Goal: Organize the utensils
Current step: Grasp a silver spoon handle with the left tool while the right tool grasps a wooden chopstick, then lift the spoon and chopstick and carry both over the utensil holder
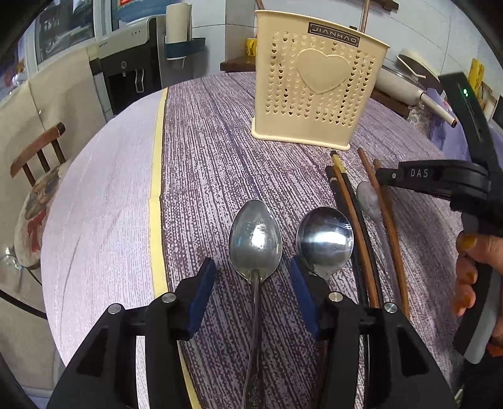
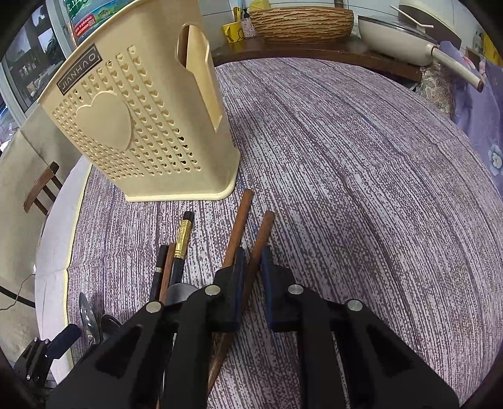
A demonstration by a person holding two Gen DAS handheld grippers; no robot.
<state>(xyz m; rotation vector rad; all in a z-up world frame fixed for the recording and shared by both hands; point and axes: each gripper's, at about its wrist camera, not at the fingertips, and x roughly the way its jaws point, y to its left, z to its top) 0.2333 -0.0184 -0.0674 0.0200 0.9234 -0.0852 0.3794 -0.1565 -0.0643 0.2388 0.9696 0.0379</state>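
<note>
Barely started, everything's still out on the desk [image 1: 195,176]

Near: left gripper [image 1: 253,284] jaws half open around a spoon [image 1: 255,239], not pinching; right gripper [image 2: 251,270] clamped on a brown chopstick [image 2: 262,232]. Second spoon [image 1: 325,240] and other chopsticks [image 2: 180,248] lie loose. Far: holder [image 1: 317,81] looks mostly unfilled.

a round table [image 1: 103,201] carries a purple woven cloth [image 2: 361,176] with a pale yellow band [image 1: 156,201]. at near left stands a wooden chair [image 1: 37,151] with a patterned cushion [image 1: 34,214]. far left holds a water dispenser [image 1: 125,72] before a window [image 1: 63,31]. far right, a dark wooden shelf [image 2: 314,52] bears a woven basket [image 2: 301,23] and a cream pan [image 2: 396,41].
</note>
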